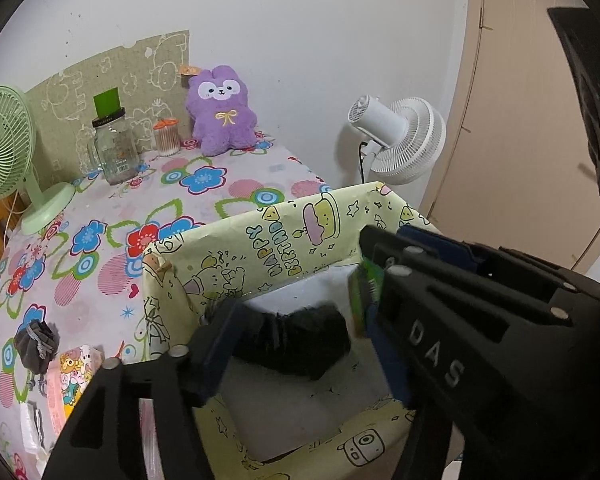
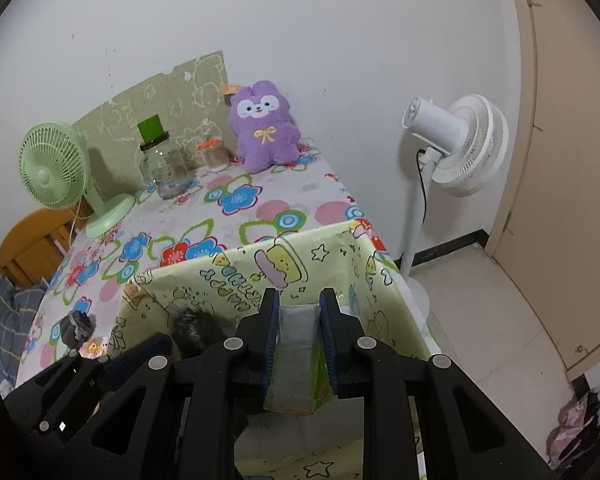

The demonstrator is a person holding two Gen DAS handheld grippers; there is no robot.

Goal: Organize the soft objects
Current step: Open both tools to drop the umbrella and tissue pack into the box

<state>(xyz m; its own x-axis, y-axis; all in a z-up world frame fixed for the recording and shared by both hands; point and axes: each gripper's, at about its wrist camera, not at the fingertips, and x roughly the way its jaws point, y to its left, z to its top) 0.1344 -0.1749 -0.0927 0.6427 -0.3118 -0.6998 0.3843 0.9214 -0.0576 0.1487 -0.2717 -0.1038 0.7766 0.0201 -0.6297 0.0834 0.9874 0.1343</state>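
A box point(image 1: 260, 240) wrapped in pale yellow cartoon paper stands at the near right end of the table. Inside it, a black fuzzy item point(image 1: 304, 340) lies on the white bottom. My left gripper point(image 1: 300, 344) is open around it, with a gap at the right pad. In the right wrist view my right gripper point(image 2: 299, 336) is shut on a tissue pack point(image 2: 298, 344), grey-white on top with green sides, held over the box point(image 2: 220, 276) beside the black fuzzy item point(image 2: 196, 328). A purple plush point(image 1: 220, 112) sits upright at the far end of the table.
The floral tablecloth point(image 1: 200, 200) carries a green desk fan point(image 1: 4, 144), a glass jar point(image 1: 114, 152) and a cotton swab jar point(image 1: 166, 138). A grey pouch point(image 1: 36, 344) and a pink tissue pack point(image 1: 72, 380) lie left of the box. A white standing fan point(image 1: 400, 140) is beyond the table's right edge.
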